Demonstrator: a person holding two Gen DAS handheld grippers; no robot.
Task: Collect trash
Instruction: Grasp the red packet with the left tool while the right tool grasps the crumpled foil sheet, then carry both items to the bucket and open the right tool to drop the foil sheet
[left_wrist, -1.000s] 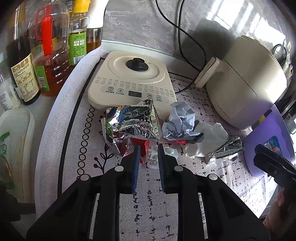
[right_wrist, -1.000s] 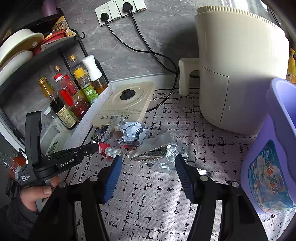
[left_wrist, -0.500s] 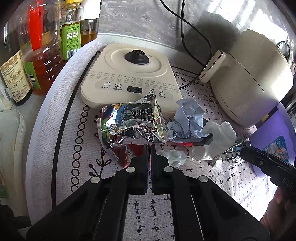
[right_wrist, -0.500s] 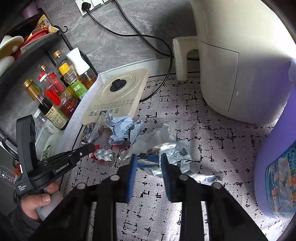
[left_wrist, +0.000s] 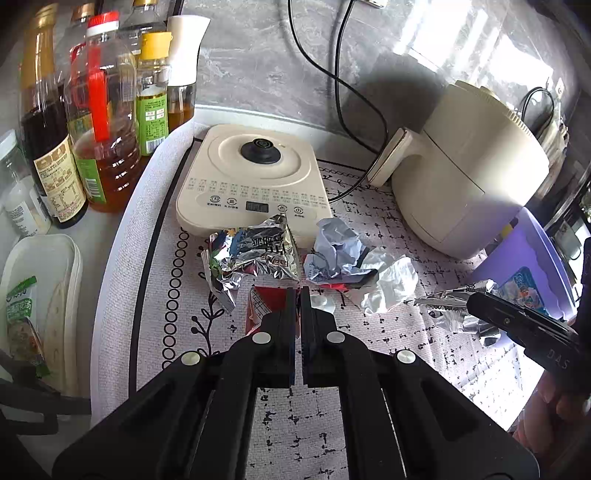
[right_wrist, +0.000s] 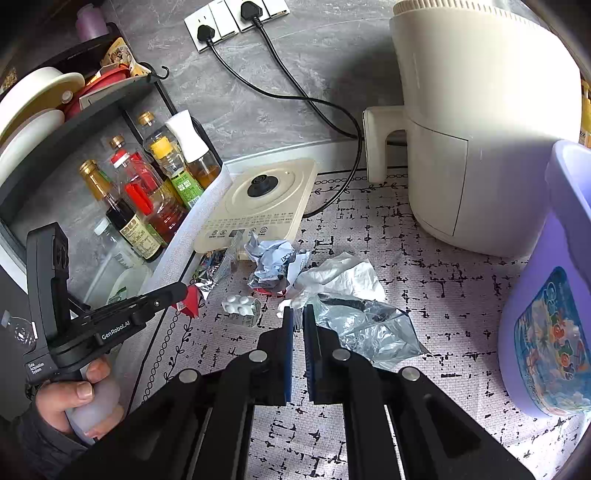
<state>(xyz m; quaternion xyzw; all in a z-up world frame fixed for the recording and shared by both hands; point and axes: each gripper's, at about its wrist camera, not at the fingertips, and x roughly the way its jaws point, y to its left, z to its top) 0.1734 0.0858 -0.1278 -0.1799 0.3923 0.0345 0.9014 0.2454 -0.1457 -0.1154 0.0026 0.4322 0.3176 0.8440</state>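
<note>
The left hand-held gripper (left_wrist: 298, 291) pinches a red wrapper (left_wrist: 266, 300), half hidden. The right hand-held gripper (right_wrist: 297, 312) pinches a shiny bag (right_wrist: 373, 328).

A patterned mat (right_wrist: 436, 280) carries crumpled wrappers (right_wrist: 271, 258), an appliance base (right_wrist: 258, 206) and a fryer (right_wrist: 480, 140).

At upper left of your left wrist view, oil bottles (left_wrist: 107, 122) crowd beside a cream kettle base (left_wrist: 255, 184); a cream air fryer (left_wrist: 469, 173) sits right, cables (left_wrist: 332, 74) trailing behind.
</note>
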